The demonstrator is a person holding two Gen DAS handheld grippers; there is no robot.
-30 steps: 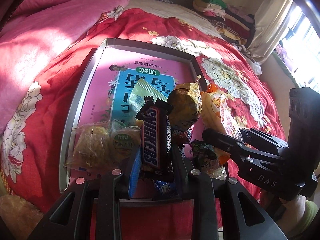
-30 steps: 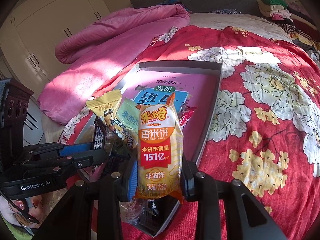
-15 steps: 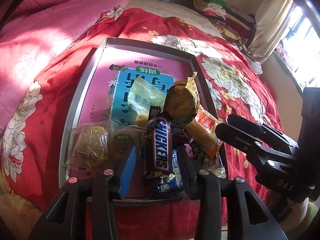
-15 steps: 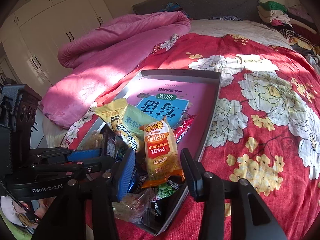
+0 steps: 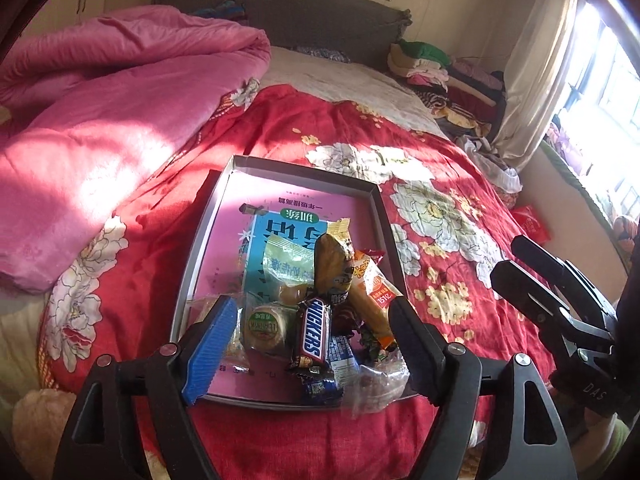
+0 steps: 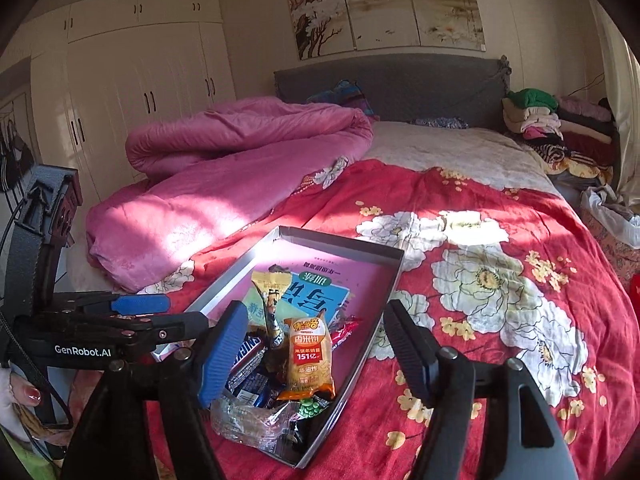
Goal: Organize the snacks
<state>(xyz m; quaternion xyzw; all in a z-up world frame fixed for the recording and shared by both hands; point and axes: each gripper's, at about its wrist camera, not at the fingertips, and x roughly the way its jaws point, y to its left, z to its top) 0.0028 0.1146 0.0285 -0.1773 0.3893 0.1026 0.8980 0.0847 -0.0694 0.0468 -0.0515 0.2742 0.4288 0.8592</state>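
A grey tray (image 5: 199, 248) with a pink and blue book lining it lies on the red flowered bedspread. At its near end is a heap of snacks: a Snickers bar (image 5: 314, 334), an orange rice-cracker pack (image 5: 374, 292), a brown pack (image 5: 332, 268), a green pack (image 5: 286, 260) and a round cake pack (image 5: 264, 324). My left gripper (image 5: 314, 308) hangs above the heap, its jaws opening with nothing pressed between them. My right gripper (image 6: 316, 312) also hangs above the tray (image 6: 340, 241), jaws opening and empty, over the rice-cracker pack (image 6: 310, 356) and the Snickers bar (image 6: 246, 354).
A rolled pink duvet (image 5: 120, 112) fills the bed's left side. Folded clothes (image 6: 556, 128) are stacked at the far right by the grey headboard (image 6: 400, 84). White wardrobes (image 6: 140, 92) stand to the left. A hand (image 6: 28, 394) holds the left gripper (image 6: 180, 311).
Both grippers opened and let go: the Snickers bar and the rice-cracker pack dropped onto the heap in the tray. Both grippers rose and drew back from it.
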